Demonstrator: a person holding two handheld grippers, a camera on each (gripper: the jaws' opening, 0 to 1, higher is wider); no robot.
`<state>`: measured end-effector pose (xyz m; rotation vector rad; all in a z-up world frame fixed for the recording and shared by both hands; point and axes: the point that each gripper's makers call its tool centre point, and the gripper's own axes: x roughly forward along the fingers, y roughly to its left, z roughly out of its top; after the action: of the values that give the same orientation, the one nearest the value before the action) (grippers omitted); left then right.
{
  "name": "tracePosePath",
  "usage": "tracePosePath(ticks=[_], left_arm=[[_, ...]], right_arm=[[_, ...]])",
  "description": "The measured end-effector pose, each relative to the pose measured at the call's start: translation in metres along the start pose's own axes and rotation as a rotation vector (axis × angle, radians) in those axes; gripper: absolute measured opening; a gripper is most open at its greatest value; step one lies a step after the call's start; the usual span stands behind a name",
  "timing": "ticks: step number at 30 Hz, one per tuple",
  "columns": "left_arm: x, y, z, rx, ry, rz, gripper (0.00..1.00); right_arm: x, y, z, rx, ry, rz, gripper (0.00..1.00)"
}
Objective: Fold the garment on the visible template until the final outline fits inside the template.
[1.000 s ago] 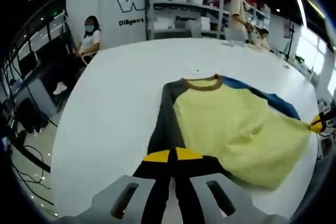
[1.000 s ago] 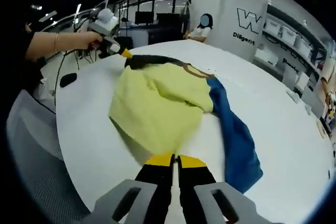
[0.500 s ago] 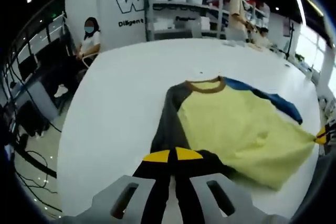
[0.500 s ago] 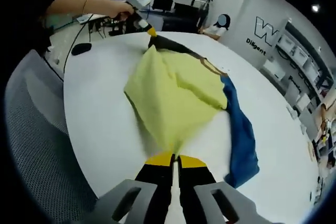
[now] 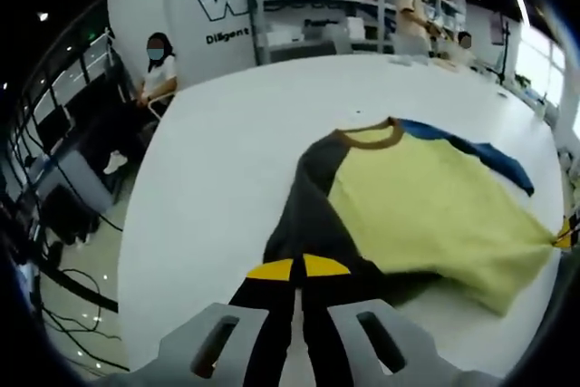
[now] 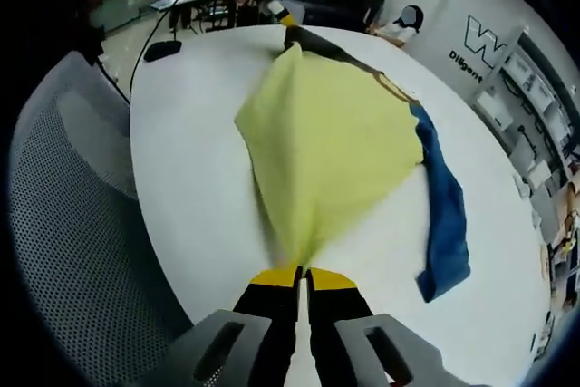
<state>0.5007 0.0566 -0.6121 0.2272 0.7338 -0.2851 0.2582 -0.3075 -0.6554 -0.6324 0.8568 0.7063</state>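
Observation:
A garment with a yellow body (image 5: pixel 435 210), a brown collar (image 5: pixel 370 137), a dark grey sleeve (image 5: pixel 308 215) and a blue sleeve (image 5: pixel 489 156) is stretched over the white table (image 5: pixel 227 142). My left gripper (image 5: pixel 298 269) is shut on the dark grey sleeve end. My right gripper (image 6: pixel 301 276) is shut on the yellow hem (image 6: pixel 313 224), and it shows at the right edge of the left gripper view (image 5: pixel 566 233). In the right gripper view the yellow body (image 6: pixel 335 133) is pulled taut and lifted, the blue sleeve (image 6: pixel 449 224) lies on the table, and the left gripper (image 6: pixel 272 8) is held by a hand at the top.
A mesh chair back (image 6: pixel 82 251) stands close to the table's near edge. A seated person (image 5: pixel 154 79) is beyond the table's far left edge, with shelving (image 5: pixel 317 6) and other people (image 5: pixel 417 6) behind. Cables lie on the floor (image 5: pixel 63 287).
The two grippers have drawn apart, so the yellow body is stretched flatter and tauter. The right gripper view has swung so the left gripper stands farther off at the top.

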Motion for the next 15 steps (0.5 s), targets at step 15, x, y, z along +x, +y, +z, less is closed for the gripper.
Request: tracePosePath(ticks=[15], left_arm=[[0.012, 0.058, -0.013, 0.131, 0.103, 0.124, 0.0]], right_arm=[[0.003, 0.0, -0.016, 0.093, 0.038, 0.021, 0.0]])
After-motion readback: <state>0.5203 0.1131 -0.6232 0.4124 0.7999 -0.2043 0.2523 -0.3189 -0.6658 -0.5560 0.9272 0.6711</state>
